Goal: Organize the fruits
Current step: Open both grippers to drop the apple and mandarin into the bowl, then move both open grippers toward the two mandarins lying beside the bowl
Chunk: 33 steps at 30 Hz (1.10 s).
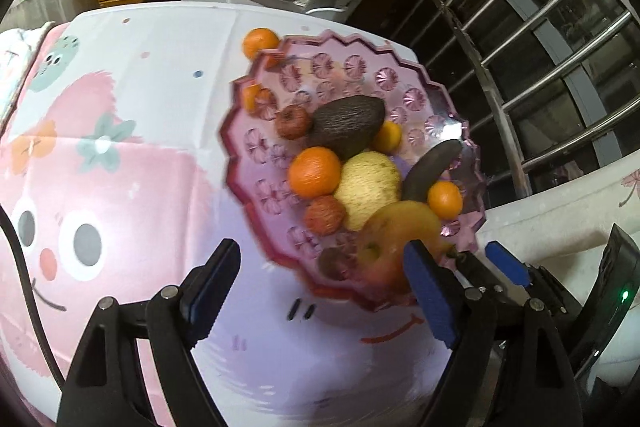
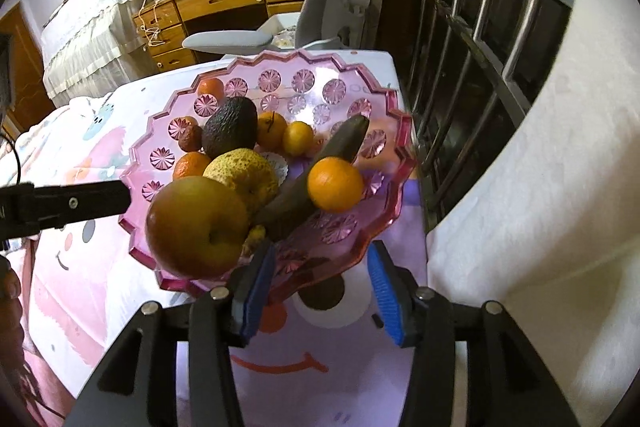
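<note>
Both tongs gape wide and empty. Left gripper (image 1: 320, 279) hovers beside the pink fruit bowl (image 2: 394, 163); right gripper (image 2: 320, 291) straddles its near rim. The apple (image 2: 198, 227) overhangs that rim, so nudge it toward the centre.

The black plastic left gripper (image 1: 320, 291) has angular linkage arms joined by round silver pivot screws and blue ribbed pads (image 1: 430, 301). A thin black cable (image 1: 24, 287) runs beside it. The matching black plastic right gripper (image 2: 320, 295) carries blue ribbed pads (image 2: 386, 301) too.
</note>
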### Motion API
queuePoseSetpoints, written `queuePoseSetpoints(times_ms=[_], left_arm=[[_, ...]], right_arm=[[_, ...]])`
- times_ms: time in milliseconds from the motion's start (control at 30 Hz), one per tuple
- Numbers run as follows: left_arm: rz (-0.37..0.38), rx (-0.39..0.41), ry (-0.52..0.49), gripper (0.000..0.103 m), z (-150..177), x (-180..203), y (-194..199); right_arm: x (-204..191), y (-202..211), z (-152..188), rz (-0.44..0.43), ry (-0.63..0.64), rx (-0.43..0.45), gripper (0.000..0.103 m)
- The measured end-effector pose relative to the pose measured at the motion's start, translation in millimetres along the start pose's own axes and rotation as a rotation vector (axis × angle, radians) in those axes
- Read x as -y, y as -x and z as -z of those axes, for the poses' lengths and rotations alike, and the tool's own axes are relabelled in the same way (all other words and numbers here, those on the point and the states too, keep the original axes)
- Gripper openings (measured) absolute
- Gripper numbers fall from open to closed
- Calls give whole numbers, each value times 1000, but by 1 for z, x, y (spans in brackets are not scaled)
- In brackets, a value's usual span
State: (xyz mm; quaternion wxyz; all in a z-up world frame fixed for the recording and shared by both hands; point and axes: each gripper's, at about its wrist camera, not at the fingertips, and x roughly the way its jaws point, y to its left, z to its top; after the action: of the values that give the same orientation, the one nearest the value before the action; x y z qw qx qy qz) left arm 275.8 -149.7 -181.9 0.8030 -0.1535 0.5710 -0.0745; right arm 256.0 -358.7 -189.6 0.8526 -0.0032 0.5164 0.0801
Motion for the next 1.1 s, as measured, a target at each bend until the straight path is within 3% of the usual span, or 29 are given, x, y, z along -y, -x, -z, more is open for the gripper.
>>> queuePoseSetpoints(times_ms=[433, 633, 1100], left_arm=[[5, -13, -24, 83, 21, -77, 46], [-4, -28, -102, 84, 25, -116, 76], [-53, -94, -244, 89, 12, -197, 119]], right_arm=[[-27, 15, 19, -8, -224, -114, 53], [-59, 27, 36, 26, -349, -111, 61], [-151, 33, 56, 57, -550, -67, 61]])
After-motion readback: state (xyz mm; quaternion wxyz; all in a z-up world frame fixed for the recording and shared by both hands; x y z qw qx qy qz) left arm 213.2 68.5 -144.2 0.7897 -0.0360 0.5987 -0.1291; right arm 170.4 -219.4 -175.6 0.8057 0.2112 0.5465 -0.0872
